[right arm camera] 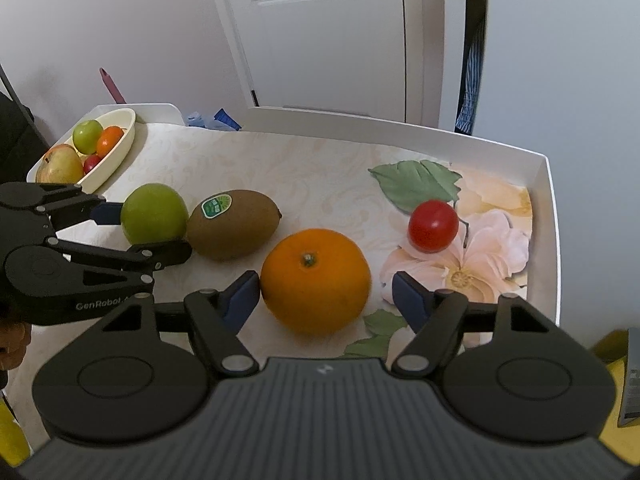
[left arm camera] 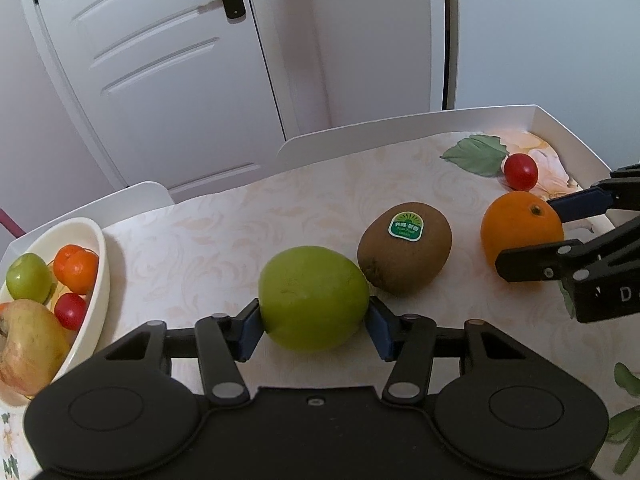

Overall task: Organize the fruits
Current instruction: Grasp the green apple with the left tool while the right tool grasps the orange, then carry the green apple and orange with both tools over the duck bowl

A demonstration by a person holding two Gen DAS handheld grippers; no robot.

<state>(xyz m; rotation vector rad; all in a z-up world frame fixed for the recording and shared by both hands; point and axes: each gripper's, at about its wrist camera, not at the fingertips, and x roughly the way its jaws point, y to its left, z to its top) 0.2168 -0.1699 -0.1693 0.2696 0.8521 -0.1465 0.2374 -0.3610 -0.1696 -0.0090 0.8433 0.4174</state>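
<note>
My left gripper (left arm camera: 314,320) is shut on a green apple (left arm camera: 313,297), both pads pressed to its sides on the table; it also shows in the right wrist view (right arm camera: 154,213). A brown kiwi (left arm camera: 405,247) with a green sticker touches the apple on its right. My right gripper (right arm camera: 326,296) is open around an orange (right arm camera: 316,280); the left pad is at its side, and a gap remains at the right pad. A small red fruit (right arm camera: 433,225) lies beyond the orange. A cream bowl (left arm camera: 102,264) at the left holds several fruits.
The table has a raised white rim (right arm camera: 552,216) and a floral cloth. White doors stand behind it. A pink stick (right arm camera: 112,86) and blue items lie past the far edge.
</note>
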